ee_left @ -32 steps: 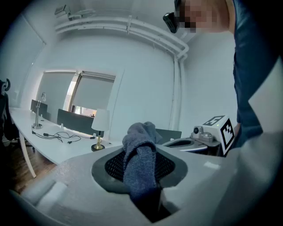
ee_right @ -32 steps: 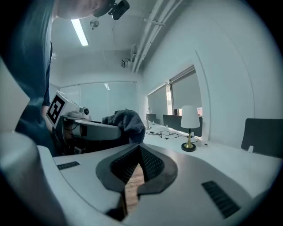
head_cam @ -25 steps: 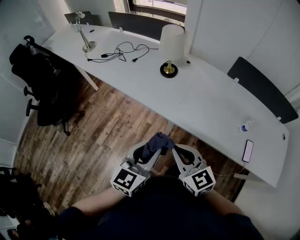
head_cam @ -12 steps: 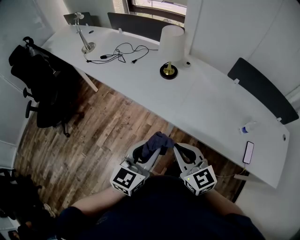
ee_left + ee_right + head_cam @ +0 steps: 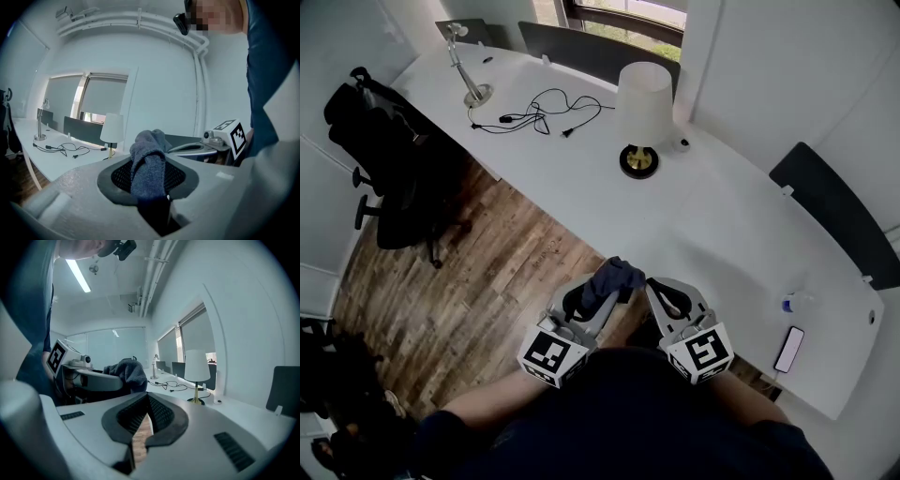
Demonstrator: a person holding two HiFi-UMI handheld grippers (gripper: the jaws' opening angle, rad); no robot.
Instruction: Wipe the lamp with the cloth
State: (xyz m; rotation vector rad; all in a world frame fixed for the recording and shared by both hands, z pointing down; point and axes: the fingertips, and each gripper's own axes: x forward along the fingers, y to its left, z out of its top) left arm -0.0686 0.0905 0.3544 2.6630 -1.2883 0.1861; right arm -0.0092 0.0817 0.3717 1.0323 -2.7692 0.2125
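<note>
1. Left claw (image 5: 602, 294) clamped on cloth (image 5: 149, 161). Grey-blue wad bunches up past the tips.
2. Right claw (image 5: 147, 395) pinched together w/ nothing between. Only a thin slit behind the tips, wood floor (image 5: 487, 272) showing through.
3. Both held low and close to the body, side by side, tips angled toward each other. Right tips just beside the cloth; contact can't be told.
4. Lamp (image 5: 642, 103) upright on white desk (image 5: 722, 220): white shade, brass stem, dark round base. Well apart from cloth, no contact.
5. Also on desk: black cable (image 5: 539, 105) left of lamp, small silver desk lamp (image 5: 469, 70) near far left end, phone (image 5: 789, 350) near right end by the edge.
6. Black office chair (image 5: 394, 159) on the floor, left of desk.
</note>
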